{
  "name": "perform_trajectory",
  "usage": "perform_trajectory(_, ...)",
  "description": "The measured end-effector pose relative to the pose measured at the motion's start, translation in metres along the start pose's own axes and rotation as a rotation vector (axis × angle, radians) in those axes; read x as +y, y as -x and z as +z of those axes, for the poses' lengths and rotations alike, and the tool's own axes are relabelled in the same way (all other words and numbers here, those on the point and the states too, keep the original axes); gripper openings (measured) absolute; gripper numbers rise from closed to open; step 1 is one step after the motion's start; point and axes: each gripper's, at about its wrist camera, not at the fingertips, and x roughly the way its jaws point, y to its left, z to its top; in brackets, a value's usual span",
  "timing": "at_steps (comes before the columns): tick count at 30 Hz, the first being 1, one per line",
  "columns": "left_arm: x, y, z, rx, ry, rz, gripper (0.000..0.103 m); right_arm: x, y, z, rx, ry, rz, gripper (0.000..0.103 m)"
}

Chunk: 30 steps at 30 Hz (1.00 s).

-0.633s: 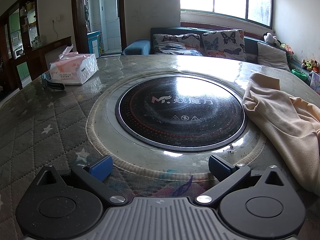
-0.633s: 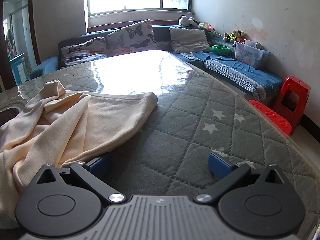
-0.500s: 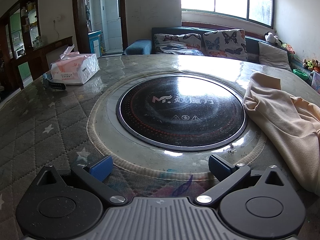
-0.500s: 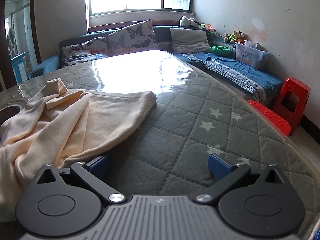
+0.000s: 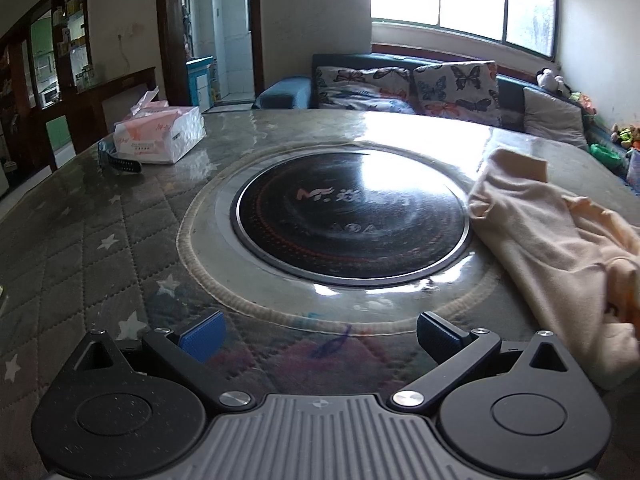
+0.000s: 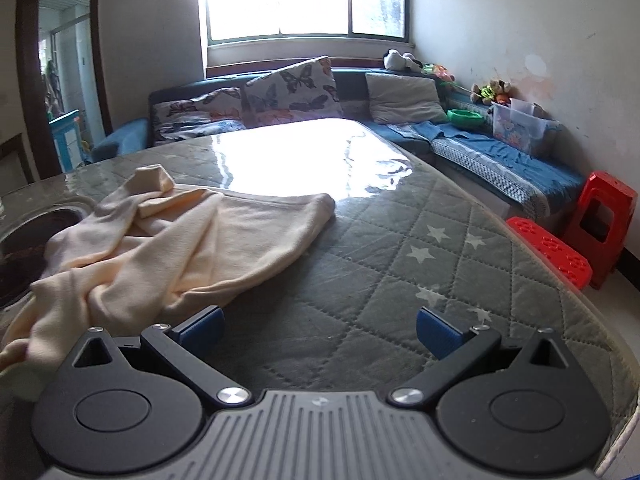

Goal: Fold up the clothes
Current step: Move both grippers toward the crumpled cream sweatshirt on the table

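Note:
A cream-coloured garment lies crumpled on the quilted grey table cover; in the left wrist view the same garment lies at the right side, its edge close to the right blue pad. My left gripper is open above the table's near edge, nothing between its blue pads. My right gripper is open too, its left pad just in front of the garment's near edge, apart from it as far as I can tell.
A round black cooktop is set into the table's middle. A tissue pack and a dark wristband lie at the far left. A sofa with butterfly cushions runs behind; red stools stand at the right.
Both views have tilted up slightly, so the table and garment sit a little lower in each frame. Both grippers stay open and empty.

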Motion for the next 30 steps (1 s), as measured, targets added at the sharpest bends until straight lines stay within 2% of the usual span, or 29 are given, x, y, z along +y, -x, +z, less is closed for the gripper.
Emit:
perform_trajectory(13,-0.029,0.028,-0.012,-0.007,-0.045,-0.078,0.103,0.012,0.028,-0.011,-0.016,0.038,0.072,0.103)
perform_trajectory(30,-0.056,0.052,-0.022,-0.007,-0.084,-0.140,0.103,0.024,0.051,-0.026,-0.003,0.086,0.118,0.103)
